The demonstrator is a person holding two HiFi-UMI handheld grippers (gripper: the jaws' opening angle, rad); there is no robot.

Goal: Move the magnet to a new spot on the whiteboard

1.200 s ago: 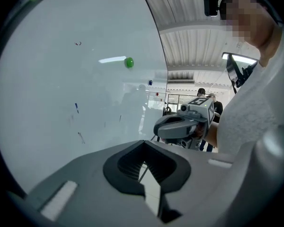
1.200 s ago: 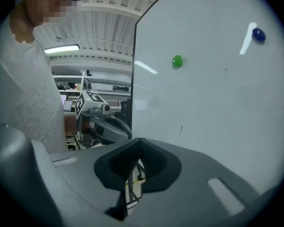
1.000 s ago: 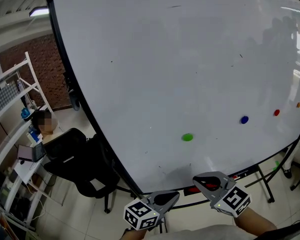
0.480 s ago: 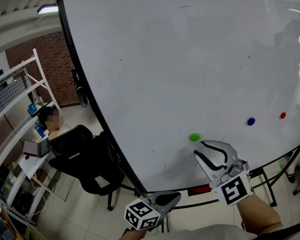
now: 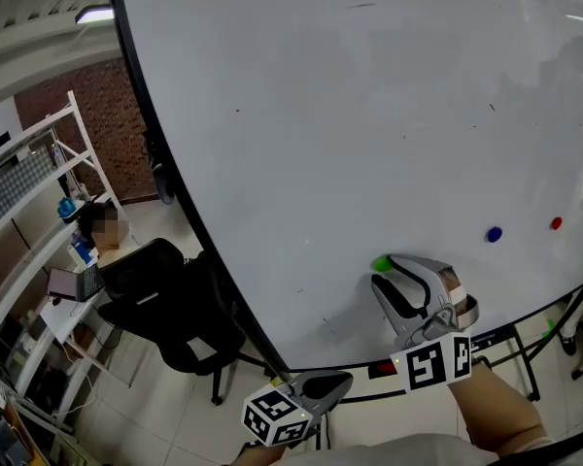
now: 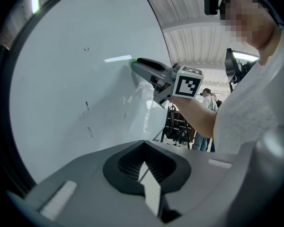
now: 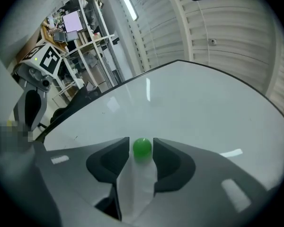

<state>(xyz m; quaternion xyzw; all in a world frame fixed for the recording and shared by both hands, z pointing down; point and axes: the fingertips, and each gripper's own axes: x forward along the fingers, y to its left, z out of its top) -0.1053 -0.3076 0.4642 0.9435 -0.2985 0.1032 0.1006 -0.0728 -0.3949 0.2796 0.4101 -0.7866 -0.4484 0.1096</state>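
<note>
A small round green magnet (image 5: pixel 379 262) sticks to the large whiteboard (image 5: pixel 369 115), low down near its bottom edge. My right gripper (image 5: pixel 385 267) reaches up to the board with its tips on either side of the magnet. In the right gripper view the green magnet (image 7: pixel 142 147) sits between the two dark pads with thin gaps on both sides; the jaws are opening. My left gripper (image 5: pixel 335 382) hangs low below the board's bottom edge, shut and empty. The left gripper view shows the right gripper (image 6: pixel 151 70) touching the board at the green magnet (image 6: pixel 131 63).
A blue magnet (image 5: pixel 493 234) and a red magnet (image 5: pixel 556 223) sit further right on the board. A black office chair (image 5: pixel 165 309) and white shelving (image 5: pixel 29 260) stand to the left. The board's stand legs (image 5: pixel 520 357) are at lower right.
My right gripper rose from below the board's edge to the green magnet and its jaws parted around it. The left gripper stayed where it was.
</note>
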